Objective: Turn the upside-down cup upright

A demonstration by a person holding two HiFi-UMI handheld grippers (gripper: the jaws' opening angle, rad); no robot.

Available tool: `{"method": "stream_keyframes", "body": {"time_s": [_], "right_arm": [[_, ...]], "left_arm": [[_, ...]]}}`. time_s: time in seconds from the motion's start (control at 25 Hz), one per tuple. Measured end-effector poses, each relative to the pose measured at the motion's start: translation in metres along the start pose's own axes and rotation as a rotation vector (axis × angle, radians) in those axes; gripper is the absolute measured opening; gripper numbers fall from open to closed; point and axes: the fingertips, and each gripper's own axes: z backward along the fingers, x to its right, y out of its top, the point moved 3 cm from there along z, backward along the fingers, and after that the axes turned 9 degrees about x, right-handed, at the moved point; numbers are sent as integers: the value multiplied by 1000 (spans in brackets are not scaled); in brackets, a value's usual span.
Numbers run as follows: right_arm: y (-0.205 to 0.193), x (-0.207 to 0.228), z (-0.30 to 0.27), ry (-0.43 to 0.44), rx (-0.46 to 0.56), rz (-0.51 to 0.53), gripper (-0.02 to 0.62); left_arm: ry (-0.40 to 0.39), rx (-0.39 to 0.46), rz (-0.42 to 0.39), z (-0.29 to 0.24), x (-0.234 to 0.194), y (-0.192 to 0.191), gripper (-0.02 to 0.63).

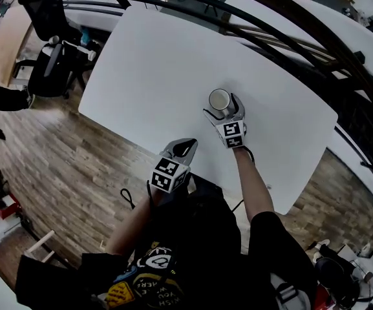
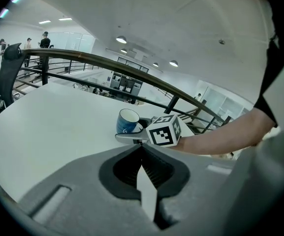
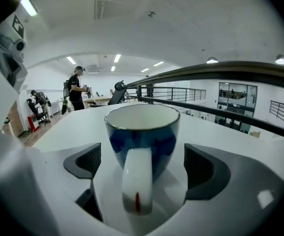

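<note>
- Closest to me, my left gripper (image 2: 141,146) hangs over the near edge of the table (image 1: 154,57), jaws pressed together with nothing between them.
- Just beyond it and to its right, my right gripper (image 1: 223,107) reaches onto the table with its jaws spread wide.
- Between those jaws stands the cup (image 3: 142,127), upright on the table with its mouth up.
- It is blue outside and white inside, and its white handle (image 3: 136,181) points back along the gripper toward me.
- Both pads (image 3: 90,160) stand clear of the cup's sides, so it is not gripped.
- Behind the table runs a dark rail (image 1: 283,41).
- Off the table's left end, a black chair (image 1: 52,60) sits on the wood floor (image 1: 63,160).
</note>
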Motion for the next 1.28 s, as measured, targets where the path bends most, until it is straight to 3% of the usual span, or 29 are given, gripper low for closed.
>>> {"method": "stream_keyframes", "body": {"time_s": [0.24, 0.32, 0.6, 0.76, 0.84, 0.92, 0.96, 1.0, 1.08, 1.2, 1.28], "right_arm": [[8, 4, -13, 32, -7, 91, 498], [6, 9, -14, 24, -16, 83, 402], [27, -9, 8, 57, -38, 89, 400], [62, -40, 33, 121, -18, 197, 400], [81, -55, 42, 123, -27, 239, 400], [91, -67, 48, 128, -43, 313, 400], [92, -73, 49, 133, -54, 364, 400], [92, -77, 51, 131, -66, 413, 400], [93, -80, 53, 112, -80, 470, 400], [96, -80, 64, 110, -53, 445, 402], [97, -77, 81, 106, -13, 325, 402]], "left_arm": [[11, 16, 10, -8, 0, 7, 5], [10, 15, 24, -12, -1, 9, 5], [28, 24, 142, -23, -34, 38, 6], [-8, 10, 135, -45, -40, 76, 162], [-24, -47, 91, -56, -37, 80, 195], [-31, -126, 43, -64, -33, 75, 195], [-30, -160, 26, -66, -32, 71, 167], [-26, -184, 14, -67, -32, 69, 78], [-40, -199, 14, -68, -32, 66, 40], [-105, -197, 80, -68, -28, 67, 40], [-123, -164, 154, -63, -29, 72, 40]]}}
